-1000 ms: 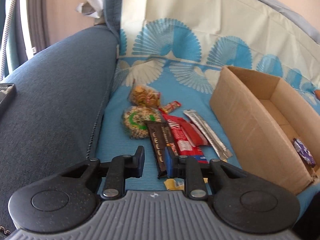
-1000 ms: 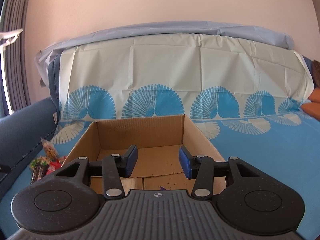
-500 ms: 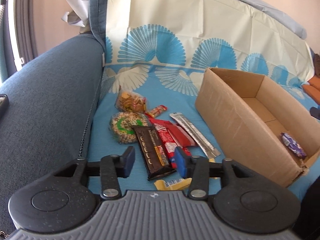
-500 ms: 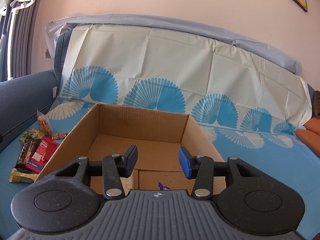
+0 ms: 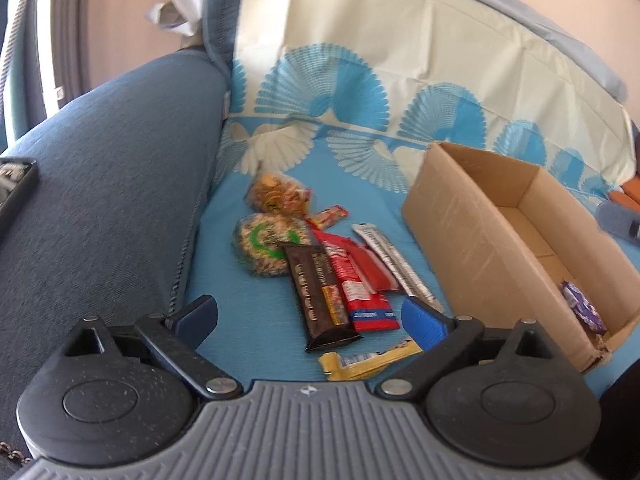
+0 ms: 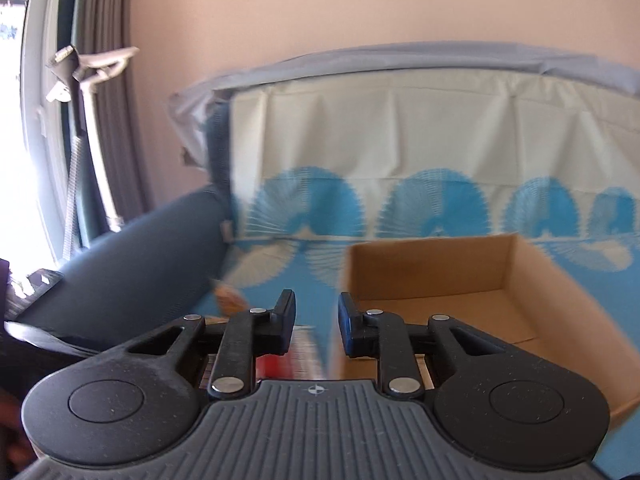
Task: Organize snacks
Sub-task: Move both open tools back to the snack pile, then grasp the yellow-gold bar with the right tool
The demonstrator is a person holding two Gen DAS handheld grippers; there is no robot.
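- The left gripper [image 5: 308, 316] hangs over the near end of the snack pile with its jaws spread wide and nothing between them; the sofa armrest [image 5: 100, 208] lies to its left.
- Farthest left in the pile, the round peanut pack [image 5: 266, 246] and the clear cracker bag [image 5: 276, 196] behind it look soft and crinkly; their contents would probably crush, so a light pinch at a sealed edge seems best.
- The brown chocolate bar [image 5: 318, 292] lies flat on the blue cover, its near end between the open fingers. It looks light and fairly stiff, with a slick wrapper, so I would pinch it across its narrow width near that end.
- Beside it, touching, is the red wafer pack [image 5: 360, 284], then the thin silver stick [image 5: 394, 266], likely floppy and hard to lift off the cloth.
- A yellow wrapper [image 5: 368, 358] lies just under the gripper, partly hidden.
- The cardboard box [image 5: 472, 248] stands to the right of the pile, open-topped, with a purple snack [image 5: 582, 308] already inside at its near end.
- The right gripper [image 6: 316, 322] has its jaws apart with a narrow gap and empty; its view is blurred, so I can only guess it is aimed between the pile and the box's left wall.
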